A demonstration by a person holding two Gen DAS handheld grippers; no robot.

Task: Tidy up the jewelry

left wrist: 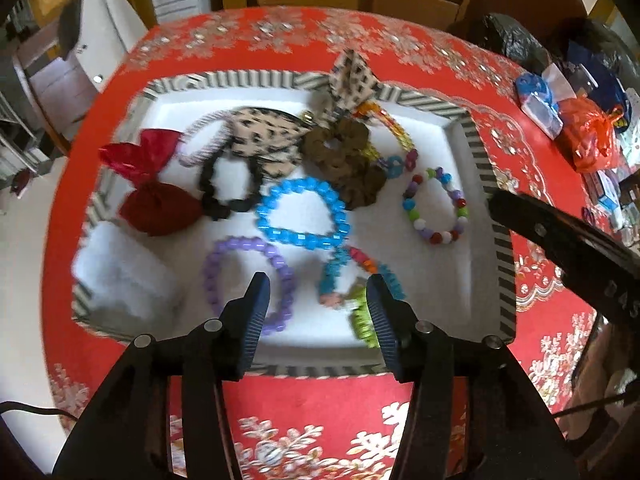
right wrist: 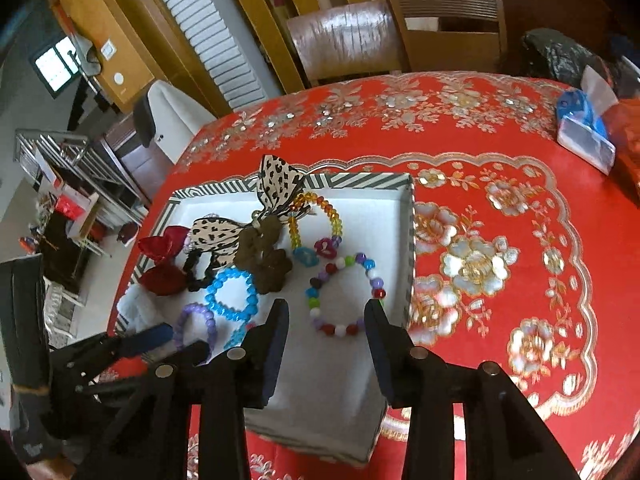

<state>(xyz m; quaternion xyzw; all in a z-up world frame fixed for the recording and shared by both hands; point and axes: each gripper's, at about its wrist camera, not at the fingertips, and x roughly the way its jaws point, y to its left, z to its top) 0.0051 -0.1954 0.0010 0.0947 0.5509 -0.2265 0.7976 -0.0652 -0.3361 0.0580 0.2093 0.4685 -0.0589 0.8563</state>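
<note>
A white tray with a striped rim (left wrist: 240, 80) sits on the red tablecloth. In it lie a blue bead bracelet (left wrist: 264, 216), a purple one (left wrist: 240, 246), a multicolour one (left wrist: 408, 204), a teal mixed bracelet (left wrist: 332, 276), an amber one (left wrist: 384, 116), a brown scrunchie (left wrist: 344, 152), a leopard bow (left wrist: 264, 132) and a red bow (left wrist: 156, 204). My left gripper (left wrist: 318, 292) hangs open above the tray's near part, holding nothing. My right gripper (right wrist: 326, 316) is open above the multicolour bracelet (right wrist: 312, 292), its pads clear of the beads.
A white padded block (left wrist: 120, 272) fills the tray's left corner. A blue-white packet (right wrist: 584, 136), an orange bag (left wrist: 592, 136) and a black bag (left wrist: 508, 36) crowd the table's right side. A wooden chair (right wrist: 440, 28) stands behind the table.
</note>
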